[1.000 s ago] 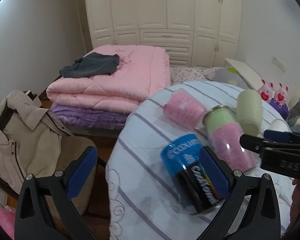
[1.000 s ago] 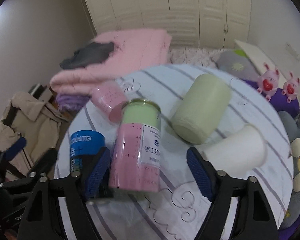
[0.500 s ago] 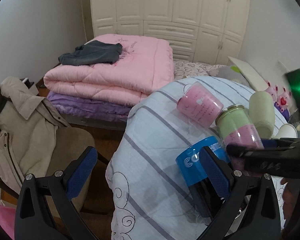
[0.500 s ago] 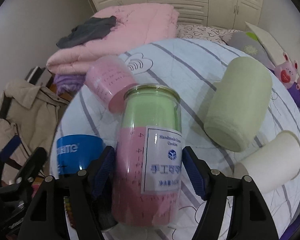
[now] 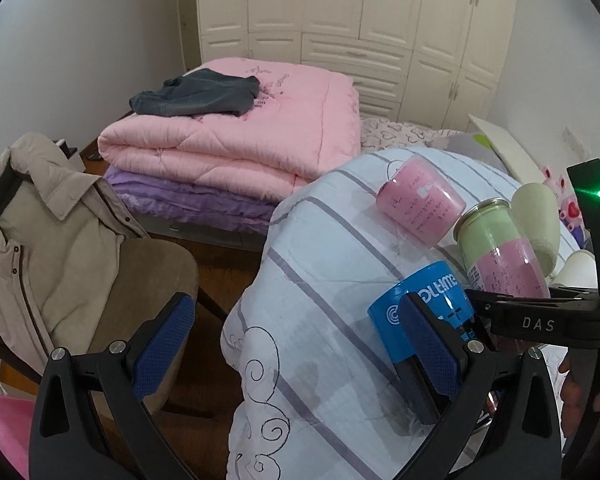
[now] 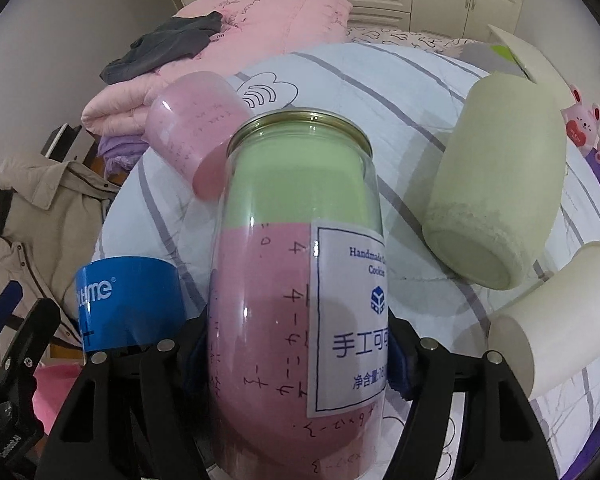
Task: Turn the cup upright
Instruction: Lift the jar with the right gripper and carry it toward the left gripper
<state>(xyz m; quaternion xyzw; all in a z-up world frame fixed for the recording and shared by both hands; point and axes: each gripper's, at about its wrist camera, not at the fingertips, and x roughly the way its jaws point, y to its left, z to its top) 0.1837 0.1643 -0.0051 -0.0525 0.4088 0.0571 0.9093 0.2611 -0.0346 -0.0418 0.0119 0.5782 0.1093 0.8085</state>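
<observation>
A clear jar-like cup [image 6: 300, 264] with green and pink paper inside and a white label lies on its side on the striped cloth. My right gripper [image 6: 296, 356] is shut on its lower body; it also shows in the left wrist view [image 5: 500, 252]. My left gripper [image 5: 296, 356] is open and empty at the table's left edge, its right finger [image 5: 432, 344] against the lying blue cup [image 5: 424, 300].
A pink cup [image 6: 196, 136], a pale green cup [image 6: 496, 184] and a white paper cup [image 6: 556, 320] lie on their sides on the round table [image 6: 380, 76]. A chair with a beige coat [image 5: 48, 240] stands left. Folded quilts [image 5: 240, 140] lie behind.
My right gripper moved forward over the green-and-pink cup and closed on it. My left gripper drew back to the left with its view swinging toward the chair.
</observation>
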